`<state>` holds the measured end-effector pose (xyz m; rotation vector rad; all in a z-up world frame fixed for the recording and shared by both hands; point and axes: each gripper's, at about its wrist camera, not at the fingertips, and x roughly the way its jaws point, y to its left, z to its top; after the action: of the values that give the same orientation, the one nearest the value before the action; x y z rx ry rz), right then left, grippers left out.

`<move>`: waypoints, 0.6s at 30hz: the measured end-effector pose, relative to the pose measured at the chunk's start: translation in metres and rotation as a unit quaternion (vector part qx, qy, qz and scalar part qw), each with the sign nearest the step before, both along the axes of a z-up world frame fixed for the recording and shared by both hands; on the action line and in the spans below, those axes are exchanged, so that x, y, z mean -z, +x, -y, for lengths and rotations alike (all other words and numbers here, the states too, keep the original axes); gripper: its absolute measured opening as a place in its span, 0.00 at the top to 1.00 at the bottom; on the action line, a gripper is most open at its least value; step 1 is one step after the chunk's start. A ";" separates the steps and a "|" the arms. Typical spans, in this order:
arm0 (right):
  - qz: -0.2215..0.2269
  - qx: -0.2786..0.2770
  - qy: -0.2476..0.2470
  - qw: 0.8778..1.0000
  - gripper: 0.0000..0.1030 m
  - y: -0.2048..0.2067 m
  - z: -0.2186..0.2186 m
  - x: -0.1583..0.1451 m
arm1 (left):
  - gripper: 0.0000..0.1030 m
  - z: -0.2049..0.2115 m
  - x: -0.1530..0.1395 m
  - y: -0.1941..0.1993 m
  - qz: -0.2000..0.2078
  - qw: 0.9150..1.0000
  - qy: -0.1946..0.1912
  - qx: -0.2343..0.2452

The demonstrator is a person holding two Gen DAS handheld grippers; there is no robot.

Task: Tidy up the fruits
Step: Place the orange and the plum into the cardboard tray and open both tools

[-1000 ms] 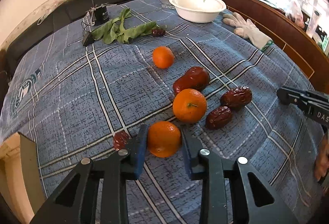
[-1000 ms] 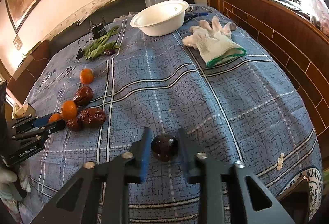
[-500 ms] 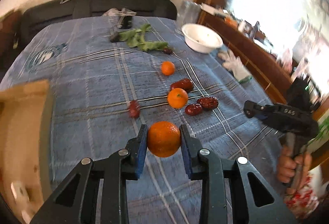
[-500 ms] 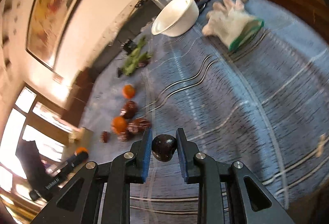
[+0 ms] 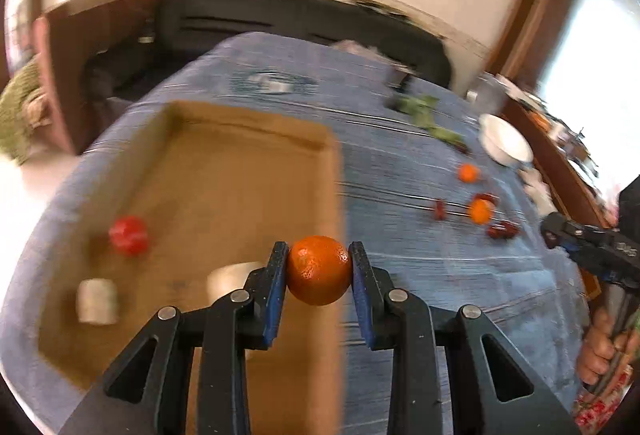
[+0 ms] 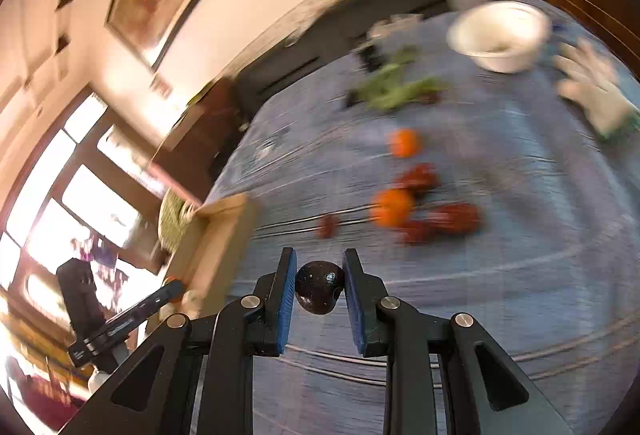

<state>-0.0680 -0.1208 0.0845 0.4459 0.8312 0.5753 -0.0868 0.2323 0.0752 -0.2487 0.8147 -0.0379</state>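
left hand-held gripper pinching glossy round orange, right hand-held gripper pinching dark speckled fruit

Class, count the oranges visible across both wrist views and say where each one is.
3. One orange held in the left gripper jaws; two oranges lie on the blue tablecloth: near, far. Others may be hidden.

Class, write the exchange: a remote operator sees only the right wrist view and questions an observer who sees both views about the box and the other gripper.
Operator: My right gripper holds a dark fruit. I see only a corner of the cardboard box. Is anything inside?
Observer: Yes, a red fruit lies on its floor.
Operator: What does the left gripper carry?
Observer: It is shut on an orange, seen against the box's right edge.
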 end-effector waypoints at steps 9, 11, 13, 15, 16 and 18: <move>-0.003 -0.124 -0.037 0.992 0.74 0.005 -0.146 0.007 | 0.71 -0.071 0.025 -0.025 -0.037 0.996 -0.004 -0.079; -0.004 -0.146 -0.051 0.988 0.74 0.006 -0.176 0.012 | 0.71 -0.078 0.029 -0.027 -0.041 0.995 0.006 -0.090; 0.000 -0.164 -0.068 0.984 0.74 0.006 -0.202 0.017 | 0.71 -0.083 0.031 -0.029 -0.044 0.994 0.021 -0.097; 0.007 -0.176 -0.087 0.980 0.74 0.004 -0.222 0.021 | 0.71 -0.084 0.035 -0.028 -0.049 0.993 0.026 -0.101; 0.011 -0.184 -0.099 0.978 0.74 0.003 -0.234 0.024 | 0.71 -0.087 0.037 -0.029 -0.052 0.993 0.023 -0.103; 0.021 -0.198 -0.119 0.973 0.74 -0.004 -0.249 0.028 | 0.71 -0.090 0.038 -0.030 -0.052 0.993 0.017 -0.107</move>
<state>-0.0715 0.1279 0.0565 0.0447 0.9432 0.8371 -0.1170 0.3223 0.0367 -0.3057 0.8878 0.1913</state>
